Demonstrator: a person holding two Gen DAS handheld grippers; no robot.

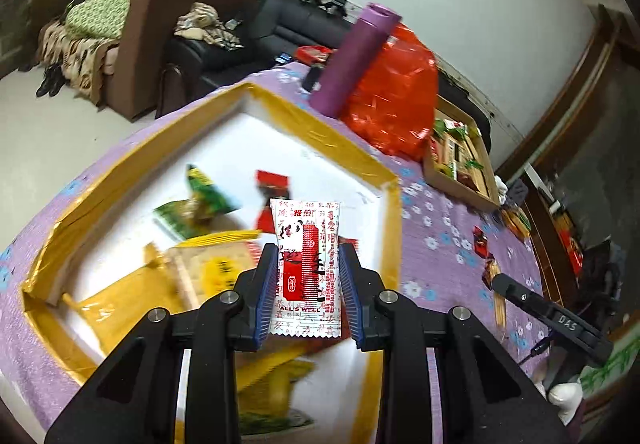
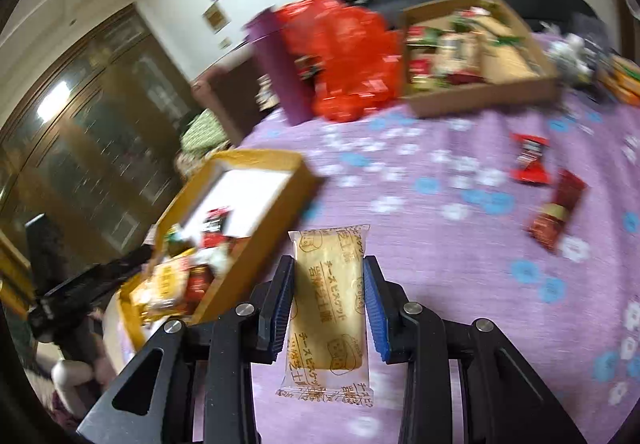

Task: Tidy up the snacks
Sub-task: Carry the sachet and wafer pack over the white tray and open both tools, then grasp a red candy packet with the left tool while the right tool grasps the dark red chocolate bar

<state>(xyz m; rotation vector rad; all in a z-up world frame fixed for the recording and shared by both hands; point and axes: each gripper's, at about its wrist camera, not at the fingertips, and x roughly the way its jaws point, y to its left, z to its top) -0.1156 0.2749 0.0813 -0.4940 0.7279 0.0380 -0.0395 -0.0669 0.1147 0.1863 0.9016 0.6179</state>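
Note:
My left gripper (image 1: pixel 308 256) is shut on a white-and-red snack packet (image 1: pixel 306 264) and holds it above the white inside of a yellow-rimmed box (image 1: pixel 348 147), which holds several snacks in green, red and yellow wrappers. My right gripper (image 2: pixel 329 272) is shut on a clear packet with a pale yellow biscuit (image 2: pixel 328 308), above the purple flowered tablecloth (image 2: pixel 440 244). The yellow box (image 2: pixel 256 244) lies to its left. Two red snack packets (image 2: pixel 530 159) (image 2: pixel 554 209) lie loose on the cloth to the right.
A purple cylinder (image 1: pixel 352 59) and a red plastic bag (image 1: pixel 396 91) stand behind the yellow box. A brown cardboard box (image 1: pixel 460 159) full of snacks sits at the far right of the table. Sofas and an armchair stand beyond the table.

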